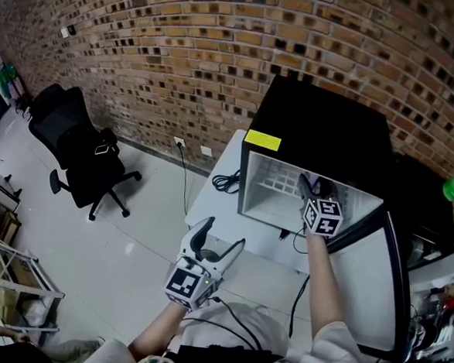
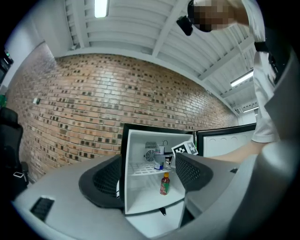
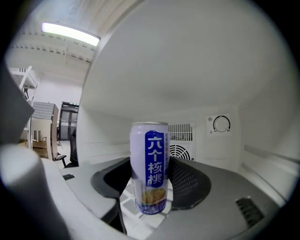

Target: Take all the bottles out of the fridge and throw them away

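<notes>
Right gripper (image 3: 150, 190) is inside the fridge (image 3: 197, 70), jaws pinching the tall blue-and-white can (image 3: 149, 164), which stands upright on the wire shelf (image 3: 130, 205). Left gripper (image 2: 149, 174) hangs outside the fridge, jaws spread and empty. I judge the task early: can not yet lifted out, small red bottle (image 2: 164, 184) on the fridge floor untouched, nothing visibly binned.
</notes>
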